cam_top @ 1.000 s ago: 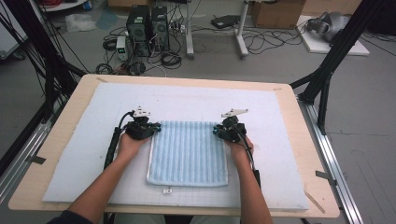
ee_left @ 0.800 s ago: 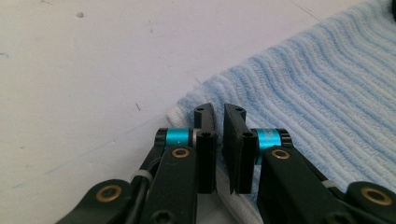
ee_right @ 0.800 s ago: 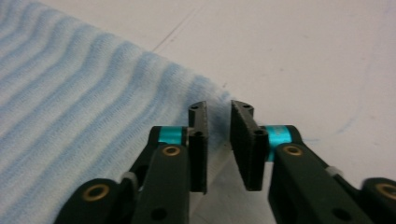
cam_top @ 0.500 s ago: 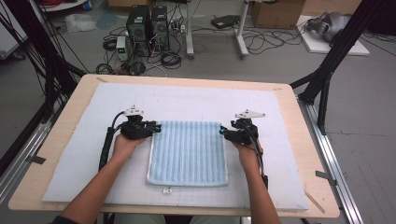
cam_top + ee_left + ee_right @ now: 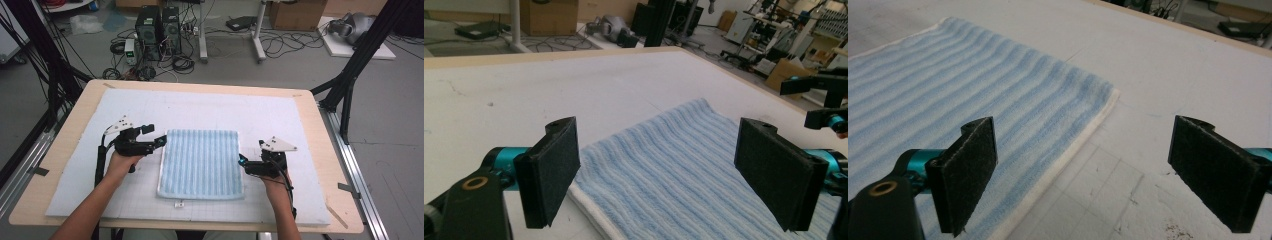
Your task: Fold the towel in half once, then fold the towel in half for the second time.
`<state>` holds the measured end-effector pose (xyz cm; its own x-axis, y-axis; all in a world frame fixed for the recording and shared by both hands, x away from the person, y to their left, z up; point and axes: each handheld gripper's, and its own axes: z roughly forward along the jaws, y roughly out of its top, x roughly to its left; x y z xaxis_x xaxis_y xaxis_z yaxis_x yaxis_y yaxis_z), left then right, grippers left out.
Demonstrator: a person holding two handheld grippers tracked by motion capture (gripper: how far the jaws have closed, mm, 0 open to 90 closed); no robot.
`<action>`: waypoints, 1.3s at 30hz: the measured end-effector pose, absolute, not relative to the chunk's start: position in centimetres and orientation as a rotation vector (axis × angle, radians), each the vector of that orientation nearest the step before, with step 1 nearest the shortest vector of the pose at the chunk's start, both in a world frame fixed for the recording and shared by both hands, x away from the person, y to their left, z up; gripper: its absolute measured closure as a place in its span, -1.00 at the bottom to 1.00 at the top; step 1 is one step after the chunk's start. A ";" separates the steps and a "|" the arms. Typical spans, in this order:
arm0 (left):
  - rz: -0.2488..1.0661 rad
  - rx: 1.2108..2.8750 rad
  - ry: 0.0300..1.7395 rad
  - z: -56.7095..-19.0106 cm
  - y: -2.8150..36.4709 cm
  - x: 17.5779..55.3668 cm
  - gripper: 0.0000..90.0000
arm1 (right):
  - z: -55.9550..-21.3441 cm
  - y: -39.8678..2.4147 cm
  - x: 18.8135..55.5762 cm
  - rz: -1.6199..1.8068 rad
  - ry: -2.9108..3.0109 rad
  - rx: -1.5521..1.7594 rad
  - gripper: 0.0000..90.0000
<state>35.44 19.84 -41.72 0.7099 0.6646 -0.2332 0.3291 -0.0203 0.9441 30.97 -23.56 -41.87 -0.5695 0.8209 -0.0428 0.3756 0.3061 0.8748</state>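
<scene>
towel [image 5: 684,170] cut off by left gripper view's bottom edge, near corner hidden behind a finger

Ribbed blue terry-cloth towel [image 5: 201,162] on matt white foam mat [image 5: 200,107]

A: Even, soft room light over the worktop [image 5: 310,150], hardly any shadow, no glare on the white mat [image 5: 210,107].

B: The high view is grainy, though. Close up, the black pads [image 5: 549,175] sit slightly soft, and the lab clutter at one o'clock is bright and out of focus.

A: The towel [image 5: 973,100] stripes stay crisp.
</scene>
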 end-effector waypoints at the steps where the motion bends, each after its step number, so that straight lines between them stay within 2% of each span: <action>1: 0.330 1.625 0.819 -41.7 19.9 35.3 -0.59 | -41.9 -23.6 30.9 1.195 2.087 1.045 -0.74; 18: 0.361 1.622 0.865 -42.0 21.0 35.3 -0.58 | -42.0 -23.4 31.1 1.172 2.087 1.081 -0.74; 27: 0.326 1.621 0.924 -42.3 21.2 35.9 -0.60 | -42.1 -23.6 31.1 1.183 2.086 1.114 -0.74; 39: 0.336 1.694 0.983 -42.8 21.1 38.1 -0.55 | -42.1 -23.8 31.1 1.210 2.086 1.122 -0.74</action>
